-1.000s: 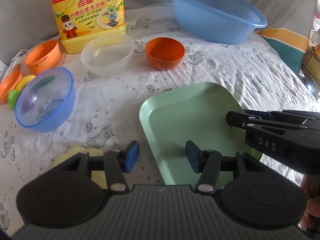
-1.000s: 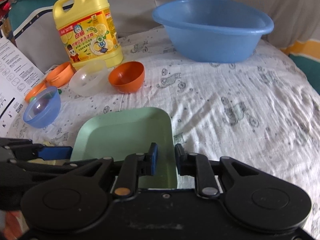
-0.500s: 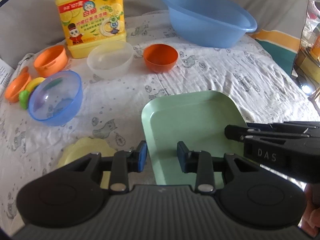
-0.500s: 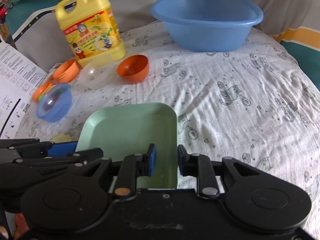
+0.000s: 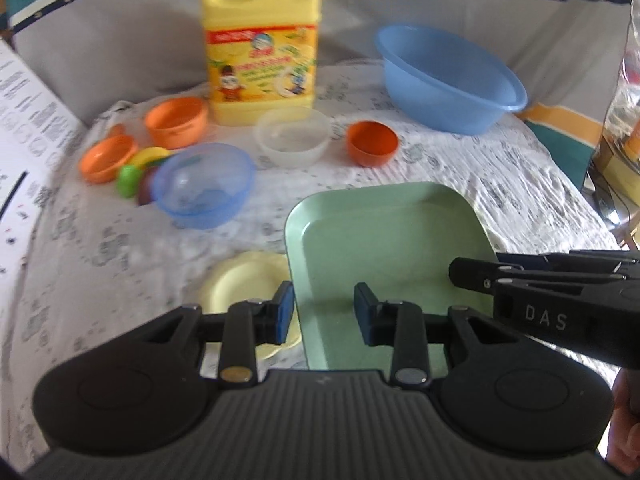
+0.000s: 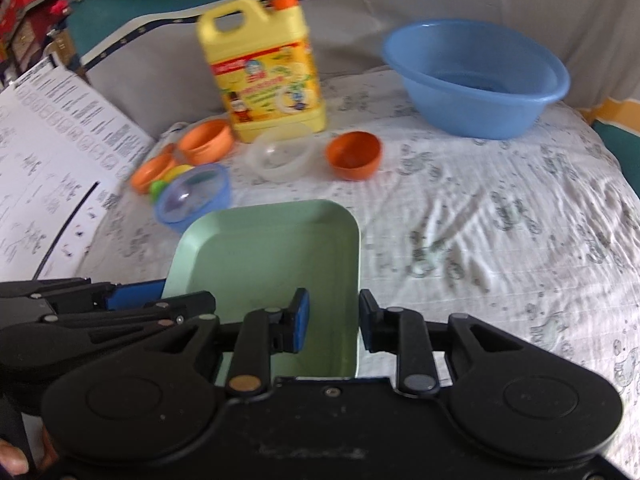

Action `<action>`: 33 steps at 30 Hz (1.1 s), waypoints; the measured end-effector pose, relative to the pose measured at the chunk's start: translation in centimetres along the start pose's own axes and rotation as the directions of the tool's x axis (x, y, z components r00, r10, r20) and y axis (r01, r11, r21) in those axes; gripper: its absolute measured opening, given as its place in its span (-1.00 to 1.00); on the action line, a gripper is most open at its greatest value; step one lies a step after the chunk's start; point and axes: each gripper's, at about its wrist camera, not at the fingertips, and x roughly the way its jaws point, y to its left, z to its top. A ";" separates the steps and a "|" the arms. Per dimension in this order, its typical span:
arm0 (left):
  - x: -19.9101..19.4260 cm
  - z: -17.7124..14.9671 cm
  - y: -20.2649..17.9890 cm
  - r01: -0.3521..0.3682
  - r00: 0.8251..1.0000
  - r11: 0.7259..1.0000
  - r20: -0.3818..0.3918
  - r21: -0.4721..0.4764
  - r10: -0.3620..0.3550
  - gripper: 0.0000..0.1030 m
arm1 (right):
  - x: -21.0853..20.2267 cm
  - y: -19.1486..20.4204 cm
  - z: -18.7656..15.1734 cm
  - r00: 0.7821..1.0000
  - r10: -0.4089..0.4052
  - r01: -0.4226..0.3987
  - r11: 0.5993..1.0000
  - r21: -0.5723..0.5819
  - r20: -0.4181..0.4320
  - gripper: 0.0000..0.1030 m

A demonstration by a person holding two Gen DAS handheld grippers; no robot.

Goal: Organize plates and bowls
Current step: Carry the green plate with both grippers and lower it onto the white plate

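Item under handling: green plate (image 5: pixel 384 240), square with rounded corners, in the near centre of the patterned cloth (image 5: pixel 520 184).

Left gripper (image 5: pixel 322 312): jaws narrow, just been closing, set across the plate's 9 o'clock rim and gripping it. One blue pad is outside the edge and one is over the plate floor.

Right gripper (image 6: pixel 332 320): jaws narrow, just been opening a little, gripping the 3 o'clock rim between the pads.

Yellow plate (image 5: pixel 244 284): at the green plate's 8 o'clock, with its edge tucked under the green rim.

From the green plate:
- clear blue bowl (image 5: pixel 204 180) at 10 o'clock
- frosted bowl (image 5: pixel 292 136) at 11 o'clock
- small orange bowl (image 5: pixel 372 148) at 12 o'clock
- blue basin (image 5: pixel 448 80) at 1 o'clock, well apart
- yellow detergent jug (image 5: pixel 260 48) upright behind the frosted bowl

The left-hand view is slightly blurred.
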 end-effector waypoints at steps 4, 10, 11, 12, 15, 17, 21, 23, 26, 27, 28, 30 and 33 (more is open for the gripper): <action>-2.5 -0.9 2.3 -0.023 1.000 0.999 0.016 -0.042 0.024 -0.38 | -0.8 2.6 -0.2 0.999 0.040 -0.041 0.999 -0.036 -0.014 -0.47; -5.9 -3.0 6.3 -0.085 0.996 0.991 0.032 -0.106 0.089 -0.38 | -1.6 7.9 -0.9 0.993 0.109 -0.114 0.987 -0.111 -0.046 -0.47; -6.4 -3.3 7.0 -0.097 0.994 0.988 0.030 -0.117 0.101 -0.38 | -1.5 8.8 -1.0 0.991 0.119 -0.125 0.985 -0.120 -0.054 -0.47; -6.8 -3.8 7.7 -0.108 0.993 0.986 0.031 -0.126 0.113 -0.38 | -1.5 9.7 -1.2 0.990 0.129 -0.136 0.982 -0.130 -0.062 -0.47; -8.0 -5.2 9.5 -0.133 0.990 0.980 0.034 -0.147 0.139 -0.38 | -1.2 12.3 -1.6 0.985 0.152 -0.164 0.973 -0.162 -0.086 -0.47; -8.6 -6.2 10.7 -0.146 0.988 0.976 0.026 -0.163 0.152 -0.38 | -1.0 13.6 -2.0 0.980 0.168 -0.186 0.967 -0.173 -0.109 -0.47; -9.5 -8.3 12.5 -0.157 0.987 0.969 0.001 -0.190 0.160 -0.38 | -0.4 15.5 -3.2 0.969 0.183 -0.214 0.958 -0.189 -0.168 -0.47; -9.5 -9.3 13.1 -0.159 0.987 0.970 -0.018 -0.186 0.158 -0.38 | -0.4 16.0 -3.9 0.963 0.188 -0.225 0.956 -0.187 -0.194 -0.47; -9.5 -10.4 13.5 -0.158 0.987 0.971 -0.034 -0.179 0.154 -0.38 | -0.3 16.5 -4.9 0.953 0.196 -0.237 0.957 -0.167 -0.230 -0.47; -9.4 -10.7 13.7 -0.154 0.988 0.972 -0.040 -0.180 0.150 -0.38 | -0.3 16.5 -5.2 0.951 0.195 -0.237 0.958 -0.164 -0.239 -0.47; -9.2 -11.0 13.9 -0.150 0.988 0.972 -0.046 -0.182 0.144 -0.38 | 0.0 16.5 -5.4 0.950 0.191 -0.235 0.958 -0.163 -0.247 -0.47; -8.9 -11.5 14.0 -0.146 0.989 0.972 -0.055 -0.182 0.139 -0.38 | 0.2 16.8 -5.9 0.949 0.183 -0.230 0.959 -0.166 -0.258 -0.47; -8.4 -11.9 14.1 -0.136 0.990 0.973 -0.067 -0.184 0.125 -0.38 | 0.6 16.7 -6.6 0.947 0.170 -0.223 0.959 -0.174 -0.273 -0.47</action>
